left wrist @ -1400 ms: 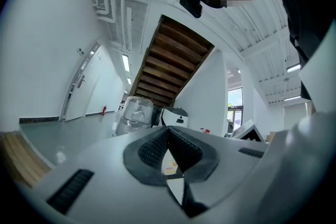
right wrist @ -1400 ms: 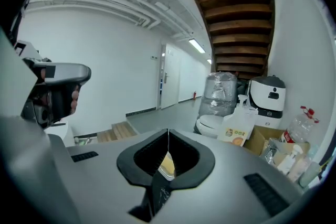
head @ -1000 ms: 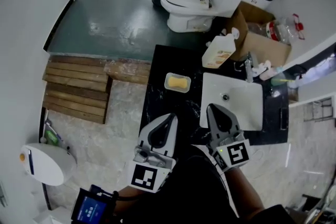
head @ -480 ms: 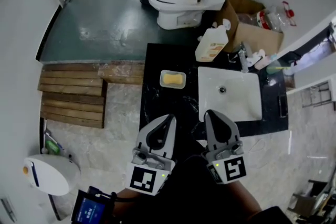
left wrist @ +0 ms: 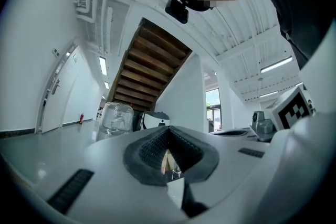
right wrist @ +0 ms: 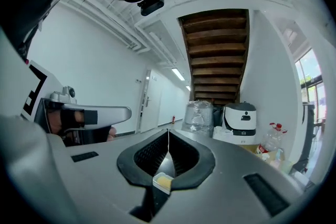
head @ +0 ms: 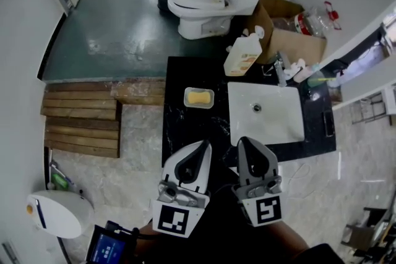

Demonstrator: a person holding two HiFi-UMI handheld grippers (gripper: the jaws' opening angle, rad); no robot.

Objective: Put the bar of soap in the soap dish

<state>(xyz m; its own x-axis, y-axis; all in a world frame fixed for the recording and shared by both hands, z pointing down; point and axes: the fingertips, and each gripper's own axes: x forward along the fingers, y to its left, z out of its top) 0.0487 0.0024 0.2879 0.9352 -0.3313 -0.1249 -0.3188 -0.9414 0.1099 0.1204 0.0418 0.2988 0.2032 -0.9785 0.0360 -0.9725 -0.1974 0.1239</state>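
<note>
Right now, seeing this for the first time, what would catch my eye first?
The left tongs and right tongs, both shut and empty, poke up from the bottom of the head view. Beyond them a yellow bar of soap lies in its soap dish on the black counter, beside a white sink, with a toilet further off.

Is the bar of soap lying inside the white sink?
No, the bar of soap lies in the soap dish on the black counter.
</note>
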